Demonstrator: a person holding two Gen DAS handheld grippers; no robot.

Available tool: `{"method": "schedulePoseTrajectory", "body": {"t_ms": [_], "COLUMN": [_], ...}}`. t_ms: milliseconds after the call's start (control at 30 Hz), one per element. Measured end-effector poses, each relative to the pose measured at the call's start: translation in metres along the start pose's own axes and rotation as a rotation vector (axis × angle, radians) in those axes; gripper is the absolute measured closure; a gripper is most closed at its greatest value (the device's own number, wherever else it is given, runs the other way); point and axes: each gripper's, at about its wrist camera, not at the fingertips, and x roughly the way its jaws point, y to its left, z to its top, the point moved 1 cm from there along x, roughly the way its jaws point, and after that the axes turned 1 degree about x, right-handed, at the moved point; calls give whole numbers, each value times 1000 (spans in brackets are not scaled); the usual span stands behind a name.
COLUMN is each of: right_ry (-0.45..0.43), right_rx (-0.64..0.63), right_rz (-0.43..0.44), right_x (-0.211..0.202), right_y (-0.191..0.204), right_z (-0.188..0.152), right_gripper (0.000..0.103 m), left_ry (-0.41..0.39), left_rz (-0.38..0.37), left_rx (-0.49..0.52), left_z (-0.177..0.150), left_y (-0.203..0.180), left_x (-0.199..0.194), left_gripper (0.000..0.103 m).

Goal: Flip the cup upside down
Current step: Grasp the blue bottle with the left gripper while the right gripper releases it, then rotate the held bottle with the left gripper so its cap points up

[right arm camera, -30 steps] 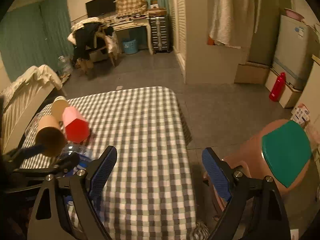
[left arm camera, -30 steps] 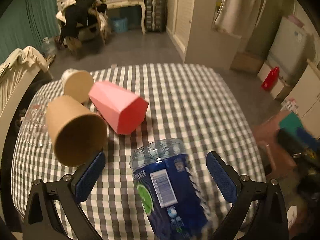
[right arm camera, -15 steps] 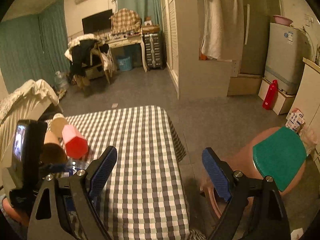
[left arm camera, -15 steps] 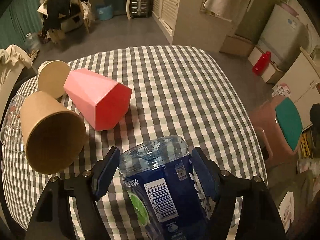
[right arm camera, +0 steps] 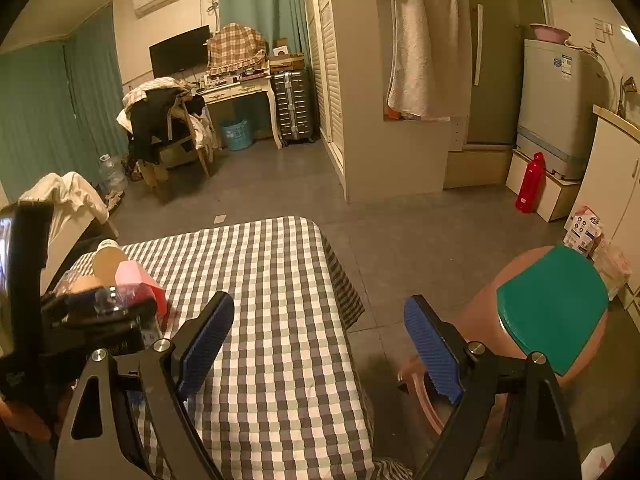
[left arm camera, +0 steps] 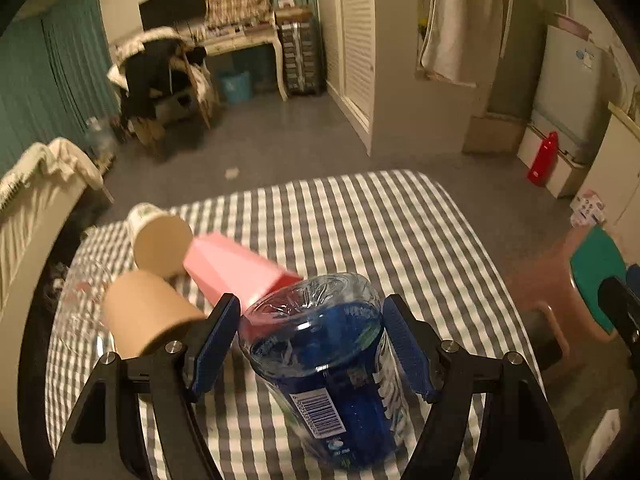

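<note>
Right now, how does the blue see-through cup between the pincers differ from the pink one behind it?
The blue cup is clear, round and labelled with a barcode; the pink cup is opaque and faceted. The blue cup sits clamped in the left gripper; the pink cup lies free on the checked tablecloth. Both lie tipped over.

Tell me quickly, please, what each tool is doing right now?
Left tool: closed on the blue clear cup.
Right tool: open, holding nothing.
</note>
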Motion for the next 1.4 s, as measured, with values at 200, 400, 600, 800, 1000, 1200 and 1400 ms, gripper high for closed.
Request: {"method": "schedulePoseTrajectory", "body": {"t_ms": [200, 400, 600, 800, 1000, 1200, 1400], "right_ry": [6, 10, 11, 17, 16, 13, 2], "right_rx": [-14, -21, -24, -24, -21, -14, -27], "right_rz": [1, -5, -8, -4, 0, 11, 31], "right_x": [3, 5, 5, 7, 6, 5, 2], "right_y": [3, 6, 6, 6, 6, 6, 11], "right_z": [-1, -1, -2, -4, -5, -5, -5], "right_gripper": [16, 16, 16, 16, 16, 16, 16], "left_ry": [-71, -112, -151, -210, -211, -229, -231], "left_rz": [41, 51, 29, 40, 22, 3, -23], "left_rx": [30, 48, 34, 72, 57, 57, 37], "left_z": [-4, -18, -24, -26, -28, -27, -29], "left_y": [-7, -10, -8, -15, -17, -18, -17], "left_x": [-3, -19, -34, -39, -30, -33, -33], "left_gripper": [27, 27, 26, 17, 16, 16, 15]}}
